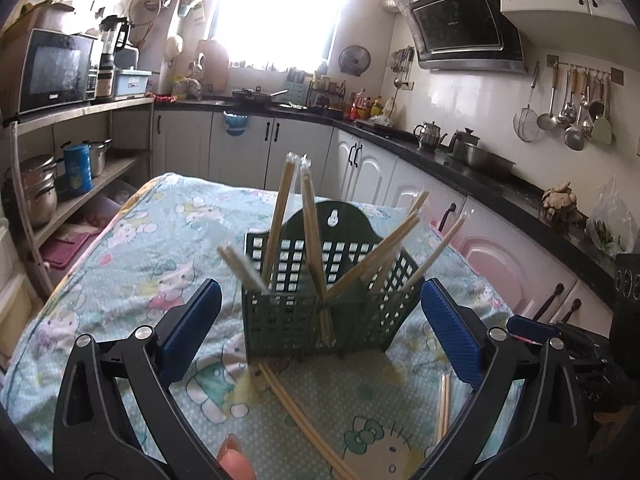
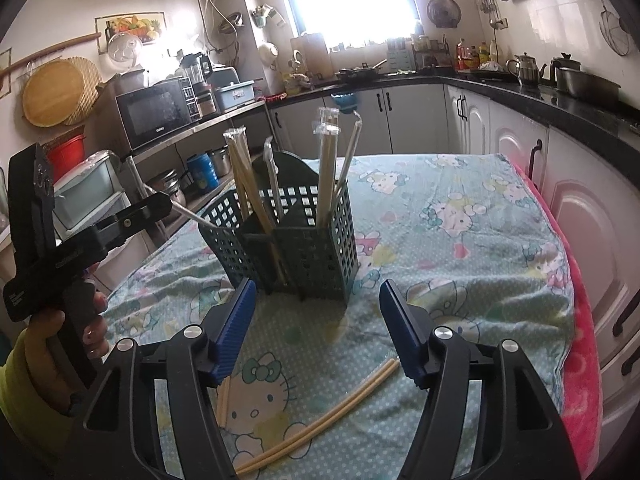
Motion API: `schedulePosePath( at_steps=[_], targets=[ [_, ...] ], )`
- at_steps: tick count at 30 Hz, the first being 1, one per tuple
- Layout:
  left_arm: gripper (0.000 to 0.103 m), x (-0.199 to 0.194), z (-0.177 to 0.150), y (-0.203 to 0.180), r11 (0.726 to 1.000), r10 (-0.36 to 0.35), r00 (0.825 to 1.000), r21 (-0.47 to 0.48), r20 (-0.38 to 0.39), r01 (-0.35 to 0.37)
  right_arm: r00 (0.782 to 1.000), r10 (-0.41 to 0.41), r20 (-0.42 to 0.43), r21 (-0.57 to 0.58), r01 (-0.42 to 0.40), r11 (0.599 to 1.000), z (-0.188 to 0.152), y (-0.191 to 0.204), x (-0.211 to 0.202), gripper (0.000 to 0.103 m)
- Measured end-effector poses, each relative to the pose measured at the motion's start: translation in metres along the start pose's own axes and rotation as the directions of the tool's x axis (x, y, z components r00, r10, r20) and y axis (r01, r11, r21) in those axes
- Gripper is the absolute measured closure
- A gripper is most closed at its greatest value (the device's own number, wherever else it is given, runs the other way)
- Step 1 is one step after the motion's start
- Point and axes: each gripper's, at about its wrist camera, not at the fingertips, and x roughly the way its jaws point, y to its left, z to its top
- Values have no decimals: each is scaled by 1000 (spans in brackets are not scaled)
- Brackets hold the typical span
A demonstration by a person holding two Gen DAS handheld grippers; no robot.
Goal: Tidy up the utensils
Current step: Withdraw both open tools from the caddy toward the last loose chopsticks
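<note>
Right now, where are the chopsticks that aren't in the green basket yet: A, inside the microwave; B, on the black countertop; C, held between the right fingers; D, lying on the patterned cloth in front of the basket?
D: loose chopsticks lie flat on the patterned cloth in front of the green basket, with both grippers empty.

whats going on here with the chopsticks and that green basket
A person holds a gripper in each hand over a table with a cartoon-print cloth. Several chopstick pairs already stand in the green basket. Two pairs still lie on the cloth. The left gripper and right gripper are both open, holding nothing.
</note>
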Motion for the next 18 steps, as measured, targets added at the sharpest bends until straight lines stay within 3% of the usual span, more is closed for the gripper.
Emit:
schedulePosePath(
  at_steps=[13, 18],
  targets=[
    [12, -1, -30, 10, 1000, 12, 996, -3, -86, -13, 997, -6, -72, 21, 8, 1000, -25, -4, 17, 40],
    [12, 7, -51, 18, 1000, 19, 988, -16, -155, -22, 994, -17, -106, 28, 20, 999, -35, -6, 24, 40]
  ],
)
